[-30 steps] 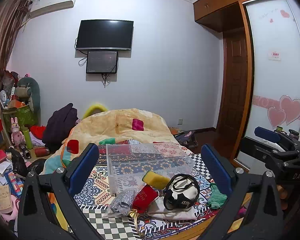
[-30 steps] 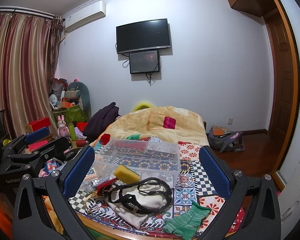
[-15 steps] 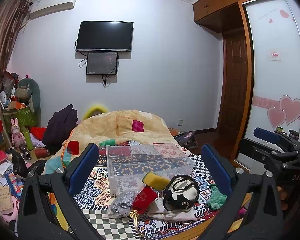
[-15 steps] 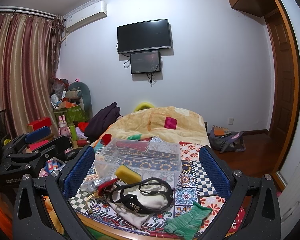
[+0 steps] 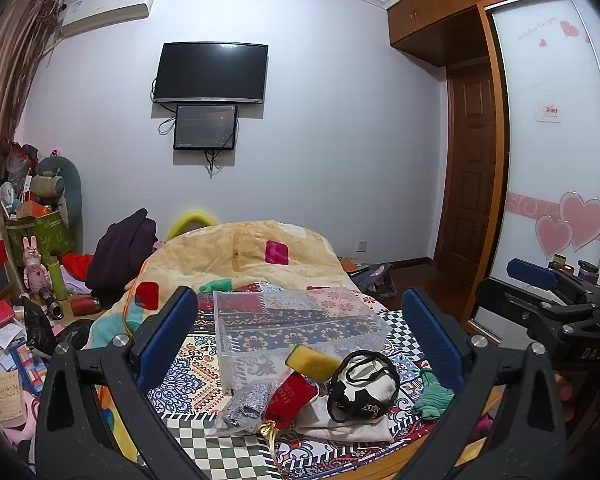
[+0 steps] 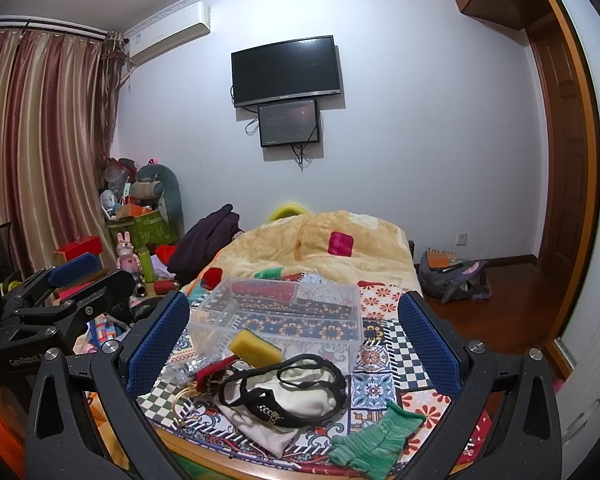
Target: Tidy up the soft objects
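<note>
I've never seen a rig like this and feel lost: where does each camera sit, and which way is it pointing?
Left wrist view: rides on the left claw, looking forward between its open blue fingers at the clear plastic box and the soft things before it; the right claw shows at the right edge.
Right wrist view: rides on the right claw, facing the same way, fingers open; the left claw shows at the left edge.
Shared: box, yellow sponge, green glove, wall TV.
</note>
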Demonstrator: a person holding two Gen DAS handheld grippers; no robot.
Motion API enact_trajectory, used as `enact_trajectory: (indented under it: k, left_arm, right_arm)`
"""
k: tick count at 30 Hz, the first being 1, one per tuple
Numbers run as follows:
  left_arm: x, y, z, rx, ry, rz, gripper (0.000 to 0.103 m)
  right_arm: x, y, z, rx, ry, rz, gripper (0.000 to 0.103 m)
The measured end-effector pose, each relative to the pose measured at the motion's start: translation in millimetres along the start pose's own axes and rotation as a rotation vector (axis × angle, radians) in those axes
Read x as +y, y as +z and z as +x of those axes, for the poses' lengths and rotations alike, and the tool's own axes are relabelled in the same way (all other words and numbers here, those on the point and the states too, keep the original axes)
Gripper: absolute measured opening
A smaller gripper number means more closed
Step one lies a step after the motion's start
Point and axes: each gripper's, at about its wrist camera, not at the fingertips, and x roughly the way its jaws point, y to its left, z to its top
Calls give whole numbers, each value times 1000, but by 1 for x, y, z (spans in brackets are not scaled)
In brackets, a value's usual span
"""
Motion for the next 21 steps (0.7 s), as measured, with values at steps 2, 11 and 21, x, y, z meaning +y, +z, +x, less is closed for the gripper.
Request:
enact_trajectory:
  k: [2, 11, 21]
  left_arm:
    - [0, 0, 1, 3, -2, -2, 103]
    - [4, -11, 17, 73, -12, -1, 103]
    - [9, -56, 59, 245, -19, 27, 103]
  right_arm:
    - [-1, 0, 0, 2, 1, 5, 103]
    - [-6, -5, 8, 43, -13, 29, 103]
    - [-34, -47, 37, 250, -101, 54, 103]
